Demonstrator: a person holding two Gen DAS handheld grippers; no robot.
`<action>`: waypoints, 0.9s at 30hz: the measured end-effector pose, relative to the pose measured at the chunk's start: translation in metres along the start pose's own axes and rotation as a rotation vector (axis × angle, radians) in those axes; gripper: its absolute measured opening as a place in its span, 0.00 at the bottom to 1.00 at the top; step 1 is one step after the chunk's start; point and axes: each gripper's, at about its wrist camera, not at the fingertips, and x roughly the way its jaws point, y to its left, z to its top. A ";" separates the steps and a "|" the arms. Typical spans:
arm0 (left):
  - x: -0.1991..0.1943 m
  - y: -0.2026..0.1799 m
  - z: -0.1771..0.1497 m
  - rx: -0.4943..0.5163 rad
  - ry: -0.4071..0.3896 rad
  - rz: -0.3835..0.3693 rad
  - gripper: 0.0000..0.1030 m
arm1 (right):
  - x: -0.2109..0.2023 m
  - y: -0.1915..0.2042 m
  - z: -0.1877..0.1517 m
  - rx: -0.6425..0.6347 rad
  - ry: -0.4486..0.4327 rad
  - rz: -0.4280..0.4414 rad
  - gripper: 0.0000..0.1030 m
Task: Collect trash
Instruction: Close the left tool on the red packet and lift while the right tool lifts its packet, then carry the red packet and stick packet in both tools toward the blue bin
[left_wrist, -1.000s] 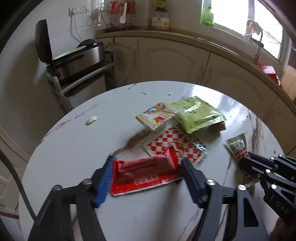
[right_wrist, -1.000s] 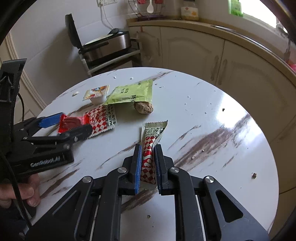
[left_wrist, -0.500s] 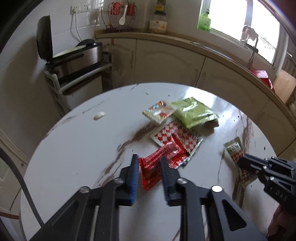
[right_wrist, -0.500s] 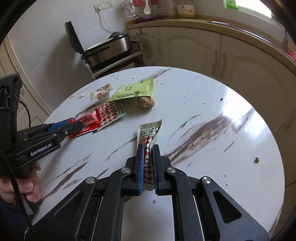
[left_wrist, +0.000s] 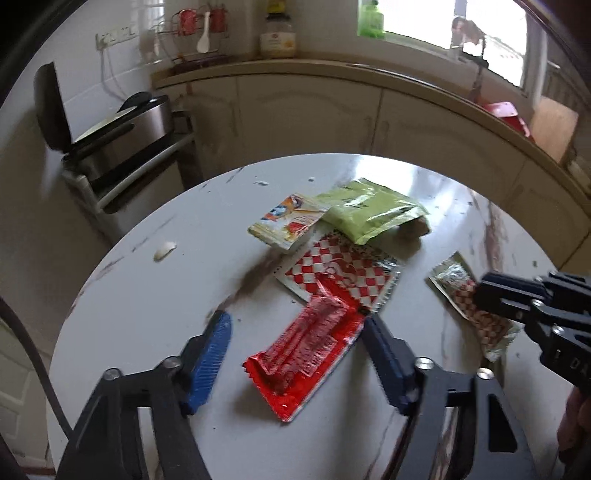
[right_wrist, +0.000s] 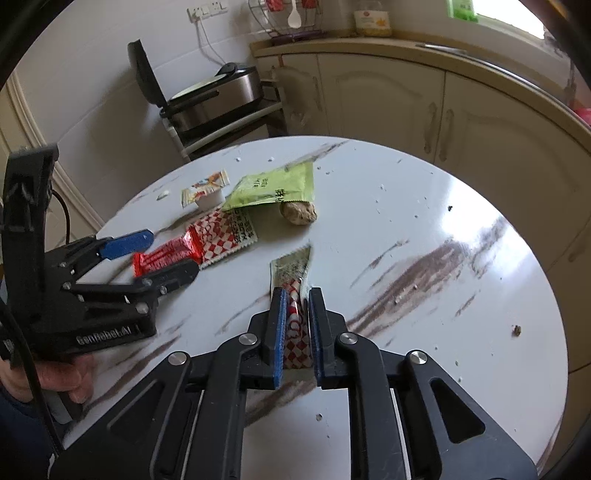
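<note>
We see the left gripper (left_wrist: 295, 345) with jaws apart, having just been opening; the red wrapper (left_wrist: 308, 345) lies flat on the bench (left_wrist: 147, 314) between the pads; the right-hand pad looks to touch its edge, the left-hand blue pad sits clear of it, so no clamp; the wrapper's far end overlaps the red-and-white checkered wrapper (left_wrist: 343, 271); beyond that lie a small sachet (left_wrist: 288, 223) and a green packet (left_wrist: 369, 212), the packet partly over a brownish lump (right_wrist: 298, 212). The right gripper (right_wrist: 295, 321) is nearly closed, having just been opening slightly; the narrow checkered sachet (right_wrist: 291, 266) stands between its blue pads, squeezed and creased there, its far end flat on the bench pointing away from us; we read that as clamped on it. From the right wrist view the left gripper sits at the left, a hand (right_wrist: 55, 376) on its grip below; crumbs and brown streaks mark the bench; a small white scrap (left_wrist: 165, 251) lies well apart, towards the left edge.
</note>
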 end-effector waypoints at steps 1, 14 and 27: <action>-0.001 -0.001 0.000 0.007 -0.001 -0.007 0.47 | 0.000 0.000 0.001 0.005 -0.004 0.000 0.17; -0.029 0.011 -0.010 -0.036 -0.002 -0.098 0.02 | 0.007 0.015 -0.006 -0.061 0.023 -0.060 0.09; -0.077 -0.005 -0.034 -0.051 -0.025 -0.128 0.01 | -0.039 -0.010 -0.033 0.082 -0.027 0.050 0.07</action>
